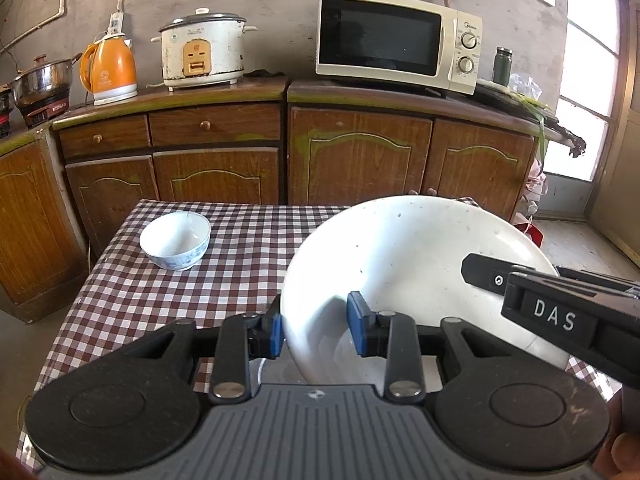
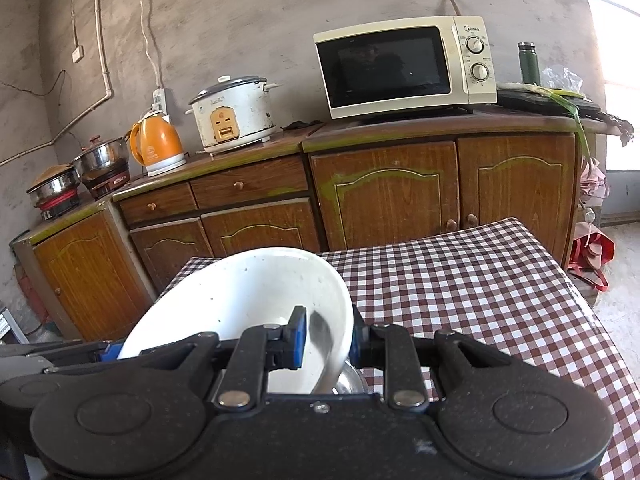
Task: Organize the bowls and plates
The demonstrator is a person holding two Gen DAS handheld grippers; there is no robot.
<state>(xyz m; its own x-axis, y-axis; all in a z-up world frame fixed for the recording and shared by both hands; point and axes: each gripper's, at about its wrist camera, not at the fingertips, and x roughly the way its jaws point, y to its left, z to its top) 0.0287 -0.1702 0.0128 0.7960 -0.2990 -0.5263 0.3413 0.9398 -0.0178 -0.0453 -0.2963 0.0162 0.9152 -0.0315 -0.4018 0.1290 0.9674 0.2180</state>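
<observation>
A large white bowl (image 1: 416,264) is held tilted above the checkered table (image 1: 240,240). My left gripper (image 1: 318,332) is shut on its near left rim, one blue pad outside the wall and one inside. My right gripper (image 2: 330,340) is shut on the right rim of the same white bowl (image 2: 248,292); in the left wrist view it comes in from the right as a black finger (image 1: 496,276). The left gripper's blue pad (image 2: 108,350) shows at the bowl's far side. A small white bowl with blue pattern (image 1: 175,240) stands at the table's far left. Something shiny and metallic (image 2: 352,380) lies under the white bowl.
Wooden cabinets (image 1: 360,156) run behind the table with a microwave (image 1: 396,40), a rice cooker (image 1: 204,50), an orange kettle (image 1: 108,70) and a steel pot (image 1: 42,82) on top. The checkered cloth (image 2: 480,288) stretches to the right. A bright window (image 1: 588,68) is at the right.
</observation>
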